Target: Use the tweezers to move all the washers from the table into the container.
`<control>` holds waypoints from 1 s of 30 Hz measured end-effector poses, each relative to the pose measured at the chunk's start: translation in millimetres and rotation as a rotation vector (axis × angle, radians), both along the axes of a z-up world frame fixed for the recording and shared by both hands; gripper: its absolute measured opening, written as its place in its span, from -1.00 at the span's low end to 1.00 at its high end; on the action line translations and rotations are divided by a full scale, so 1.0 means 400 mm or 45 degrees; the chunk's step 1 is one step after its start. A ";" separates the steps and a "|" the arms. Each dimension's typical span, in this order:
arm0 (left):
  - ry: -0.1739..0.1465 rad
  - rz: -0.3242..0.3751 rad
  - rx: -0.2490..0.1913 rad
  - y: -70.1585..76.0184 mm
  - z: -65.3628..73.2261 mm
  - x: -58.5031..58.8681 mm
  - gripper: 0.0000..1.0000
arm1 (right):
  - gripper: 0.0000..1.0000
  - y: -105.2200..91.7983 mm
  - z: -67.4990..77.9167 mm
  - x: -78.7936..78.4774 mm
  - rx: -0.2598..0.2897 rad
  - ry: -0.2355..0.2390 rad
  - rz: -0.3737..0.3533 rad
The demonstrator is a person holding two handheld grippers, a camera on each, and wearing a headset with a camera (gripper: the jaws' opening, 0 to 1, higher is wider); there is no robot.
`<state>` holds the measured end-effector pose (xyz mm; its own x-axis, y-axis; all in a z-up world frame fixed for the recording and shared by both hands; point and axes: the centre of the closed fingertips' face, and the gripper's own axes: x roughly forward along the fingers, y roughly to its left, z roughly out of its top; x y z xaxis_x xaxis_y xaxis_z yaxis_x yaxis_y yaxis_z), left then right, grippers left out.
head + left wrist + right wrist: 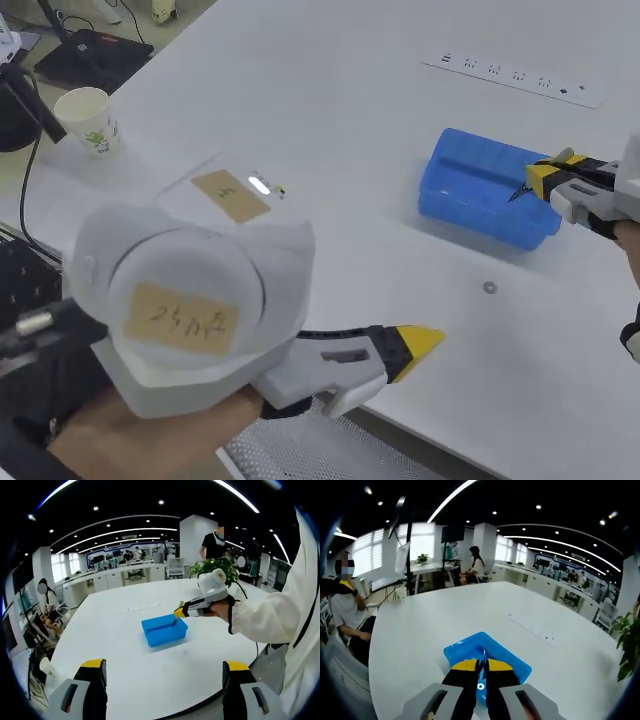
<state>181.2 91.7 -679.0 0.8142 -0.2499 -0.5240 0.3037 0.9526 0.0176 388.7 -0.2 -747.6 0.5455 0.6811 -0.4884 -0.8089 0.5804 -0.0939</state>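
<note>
The right gripper (pixel 482 665) has its yellow-tipped fingers pressed shut on slim metal tweezers (pixel 484 654). Their points hang over the open, rectangular blue plastic container (pixel 478 190); whether they carry anything is too small to tell. One small round metal washer (pixel 489 288) lies flat on the smooth white desk (pixel 340 140), near the container's front wall. The left gripper (pixel 164 665) hovers with its fingers spread wide, empty.

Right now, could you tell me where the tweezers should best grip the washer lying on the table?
Probably its rim, from above: the washer lies flat on the table, so set one tip of the tweezers in its hole, one outside.
</note>
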 end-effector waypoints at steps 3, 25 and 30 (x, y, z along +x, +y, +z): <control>-0.001 0.000 0.001 0.000 -0.001 0.001 0.97 | -0.98 -0.003 0.007 -0.013 -0.016 -0.023 0.012; -0.020 0.002 -0.002 0.006 0.004 0.011 0.97 | -0.97 -0.027 -0.081 -0.108 -0.046 0.091 0.014; -0.021 0.003 -0.002 0.005 0.004 0.009 0.97 | -0.97 -0.029 -0.083 -0.107 -0.041 0.102 0.012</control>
